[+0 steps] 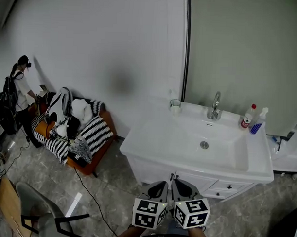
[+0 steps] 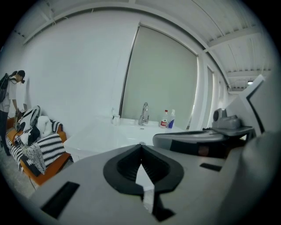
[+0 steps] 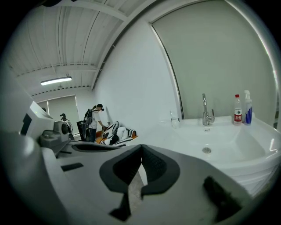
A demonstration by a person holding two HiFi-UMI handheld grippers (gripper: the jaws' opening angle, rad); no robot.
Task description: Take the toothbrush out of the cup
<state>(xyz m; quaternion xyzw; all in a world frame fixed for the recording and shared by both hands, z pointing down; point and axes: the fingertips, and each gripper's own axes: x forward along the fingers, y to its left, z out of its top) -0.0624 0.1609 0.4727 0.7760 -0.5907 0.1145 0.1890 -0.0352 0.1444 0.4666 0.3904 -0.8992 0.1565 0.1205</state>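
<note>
Toothbrush [image 3: 171,114] stands in cup [image 3: 175,121], well beyond shut, empty left tool [image 1: 161,185] and right tool [image 1: 181,185].

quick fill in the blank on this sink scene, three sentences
In the head view, the cup stands at the back ___ corner of the sink.
The red-capped bottle stands to the ___ of the faucet.
The left gripper and right gripper both have their fingers ___, holding nothing.
Missing words: left; right; shut.
</note>
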